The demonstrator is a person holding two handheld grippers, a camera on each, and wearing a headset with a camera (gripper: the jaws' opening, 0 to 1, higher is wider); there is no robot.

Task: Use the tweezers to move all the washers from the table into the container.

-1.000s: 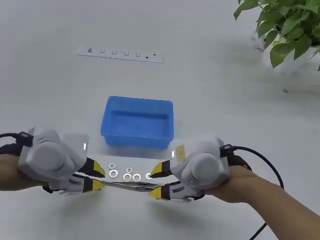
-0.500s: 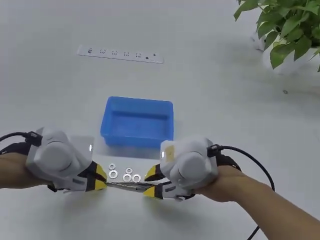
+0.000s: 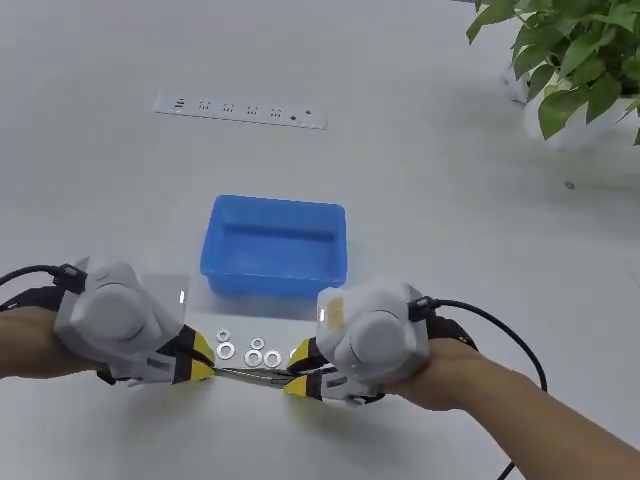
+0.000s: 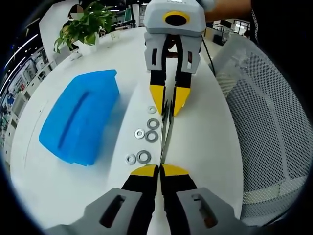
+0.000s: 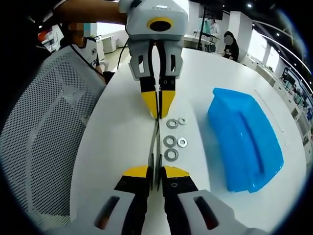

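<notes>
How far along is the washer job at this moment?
Done: nothing yet. The blue container looks empty in the head view, and six washers lie on the table beside it.
In hand: the tweezers, clamped at one end by the left hand-held gripper and at the other by the right hand-held gripper.
Left: moving every washer.

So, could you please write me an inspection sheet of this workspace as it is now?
Surface: white table.
Job's things: six washers lie beside the blue container, none seen inside; tweezers held between the tools.
Clutter: power strip beyond the container.
Grippers: left tool and right tool face each other, each shut on one tweezers end.
Cables: black cable runs from the right tool.
Surroundings: plant at far right; mesh chair nearby.
</notes>
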